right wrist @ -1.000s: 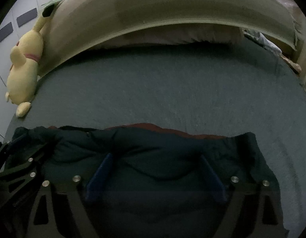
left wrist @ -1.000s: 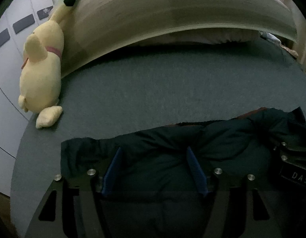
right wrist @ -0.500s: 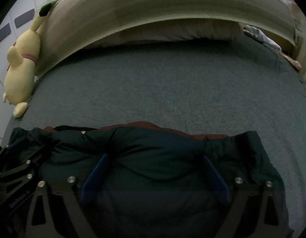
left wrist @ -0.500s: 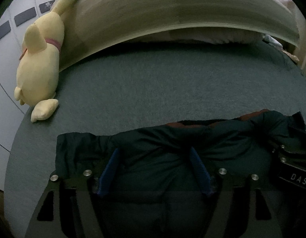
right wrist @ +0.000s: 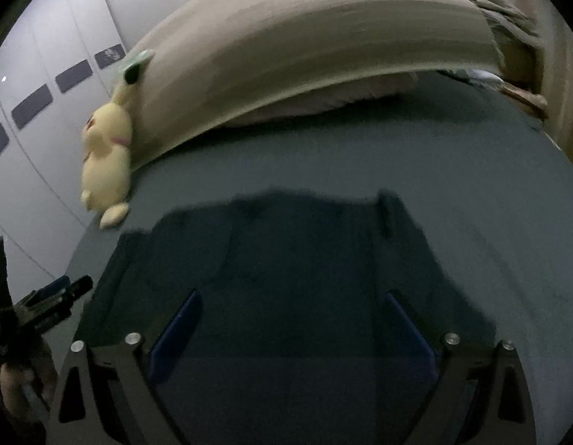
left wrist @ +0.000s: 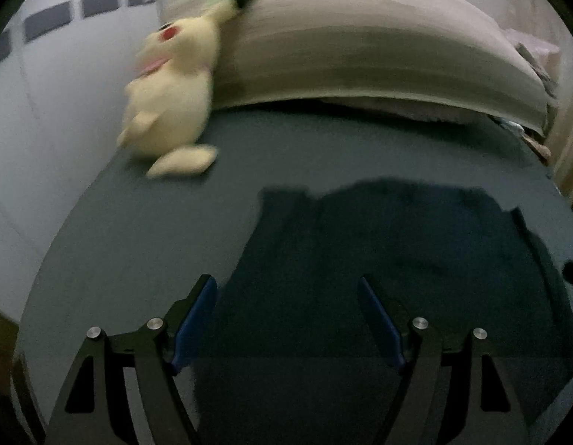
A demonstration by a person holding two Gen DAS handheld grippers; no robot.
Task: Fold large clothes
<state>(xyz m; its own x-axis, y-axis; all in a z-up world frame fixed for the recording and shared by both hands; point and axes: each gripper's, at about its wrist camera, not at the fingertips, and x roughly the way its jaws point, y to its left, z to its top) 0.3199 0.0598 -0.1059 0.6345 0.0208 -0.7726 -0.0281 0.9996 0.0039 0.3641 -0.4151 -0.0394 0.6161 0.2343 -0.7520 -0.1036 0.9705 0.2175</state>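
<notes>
A dark teal garment (left wrist: 397, 259) lies folded flat on the grey-blue bed sheet (left wrist: 145, 237); it also shows in the right wrist view (right wrist: 286, 270). My left gripper (left wrist: 288, 289) is open and empty, raised above the garment's near left part. My right gripper (right wrist: 292, 304) is open and empty, raised above the garment's near middle. The left gripper (right wrist: 60, 291) shows at the left edge of the right wrist view, beside the garment's left side.
A yellow plush toy (left wrist: 171, 104) leans on the beige bolster (left wrist: 360, 55) at the head of the bed, also seen in the right wrist view (right wrist: 106, 159). A pale pillow (right wrist: 323, 100) lies under the bolster. White wardrobe doors (right wrist: 38, 129) stand left of the bed.
Both grippers have lifted and pulled back off the garment, which now lies flat and released on the bed. The left view has swung to the left.
</notes>
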